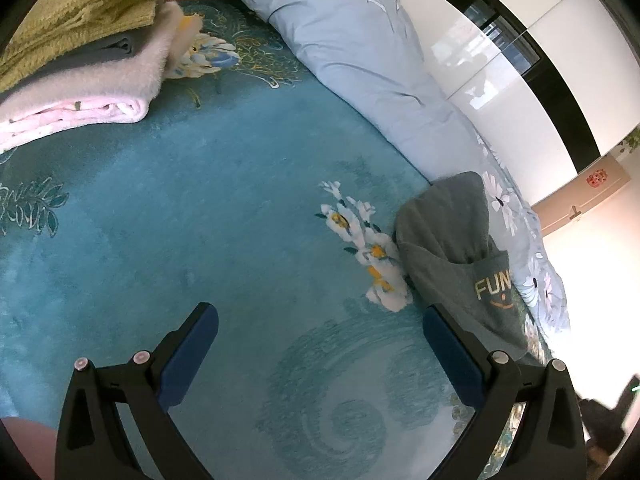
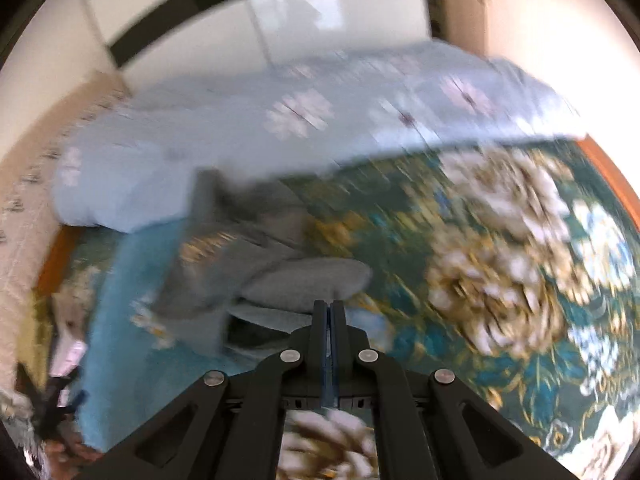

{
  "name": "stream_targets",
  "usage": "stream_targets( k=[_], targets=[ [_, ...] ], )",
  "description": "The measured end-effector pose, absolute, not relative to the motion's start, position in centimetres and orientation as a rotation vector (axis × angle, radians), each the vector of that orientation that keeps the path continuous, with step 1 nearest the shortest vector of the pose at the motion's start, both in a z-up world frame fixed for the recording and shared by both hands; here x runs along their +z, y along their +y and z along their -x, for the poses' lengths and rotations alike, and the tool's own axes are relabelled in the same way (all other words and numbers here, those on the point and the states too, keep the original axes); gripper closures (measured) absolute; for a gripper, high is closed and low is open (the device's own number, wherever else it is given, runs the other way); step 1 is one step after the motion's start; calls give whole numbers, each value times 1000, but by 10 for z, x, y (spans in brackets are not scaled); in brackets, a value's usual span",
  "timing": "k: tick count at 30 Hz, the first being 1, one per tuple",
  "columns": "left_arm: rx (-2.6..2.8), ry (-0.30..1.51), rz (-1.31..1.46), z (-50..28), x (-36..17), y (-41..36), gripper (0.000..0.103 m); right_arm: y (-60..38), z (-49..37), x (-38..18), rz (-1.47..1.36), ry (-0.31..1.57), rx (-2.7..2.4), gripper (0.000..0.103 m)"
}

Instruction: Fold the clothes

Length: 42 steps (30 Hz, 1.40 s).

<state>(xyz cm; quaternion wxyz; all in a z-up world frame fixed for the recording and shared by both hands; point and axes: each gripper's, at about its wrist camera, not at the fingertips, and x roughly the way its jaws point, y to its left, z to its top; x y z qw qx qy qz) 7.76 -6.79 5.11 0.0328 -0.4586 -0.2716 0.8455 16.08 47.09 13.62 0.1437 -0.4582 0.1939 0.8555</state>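
Left gripper (image 1: 320, 320) hung over the teal blanket (image 1: 200, 200), fingers spread wide, holding nothing. Right gripper (image 2: 329, 308) fingers pressed together, apparently pinching an edge of the crumpled grey sweatshirt (image 2: 248, 256), heaped beside the pale-blue duvet (image 2: 240, 140).

**A bright bedroom around me**

I look down on a teal plush bedspread with white-and-gold flowers (image 1: 200, 200). Beyond it lies a rolled pale-blue daisy-print duvet (image 1: 360, 60), then glossy white wardrobe doors with black trim (image 1: 520, 60). Daylight glares in.
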Motion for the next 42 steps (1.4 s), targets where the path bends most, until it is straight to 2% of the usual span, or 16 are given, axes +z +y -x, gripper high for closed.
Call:
stream_targets(
  k=[3,4,7,8,9,10,11,17,22,27,31,35,36,37,39,42],
  targets=[
    [2614,-842,1414,-80,51,-68,1,482,-168,103,1381,656,2383,101],
    [2615,-846,1414,-80,51,-68,1,483,-170,96,1391,678,2375,97],
    [2617,-838,1417,-80,52,-68,1,480,-172,102,1376,595,2377,97],
    [2618,-834,1415,-80,53,-67,1,479,-172,106,1369,560,2378,93],
    [2620,-832,1408,-81,53,-66,1,478,-172,109,1361,526,2380,77],
    [2622,-830,1401,-81,54,-66,1,476,-172,112,1354,491,2380,52],
    [2624,-829,1395,-81,55,-65,1,470,-169,117,1342,449,2406,43],
    [2633,-839,1398,-80,54,-65,1,394,-122,135,1333,215,2648,38],
    [2585,-965,1364,-87,50,-75,1,288,-61,84,1621,174,2773,38],
    [2542,-1102,1358,-95,44,-85,1,205,-18,29,1799,-127,2714,38],
    [2544,-1115,1366,-93,40,-85,1,174,0,4,1813,-418,2636,38],
    [2532,-1097,1394,-89,36,-82,1,167,6,-8,1837,-566,2565,40],
    [2529,-1099,1390,-90,36,-82,1,169,7,-9,1846,-561,2547,49],
    [2525,-1102,1387,-90,36,-83,1,173,8,-8,1850,-540,2528,67],
    [2519,-1111,1383,-91,36,-85,1,183,10,-5,1853,-464,2499,93],
    [2503,-1133,1380,-92,36,-87,1,206,7,16,1860,-258,2526,95]
  ],
)
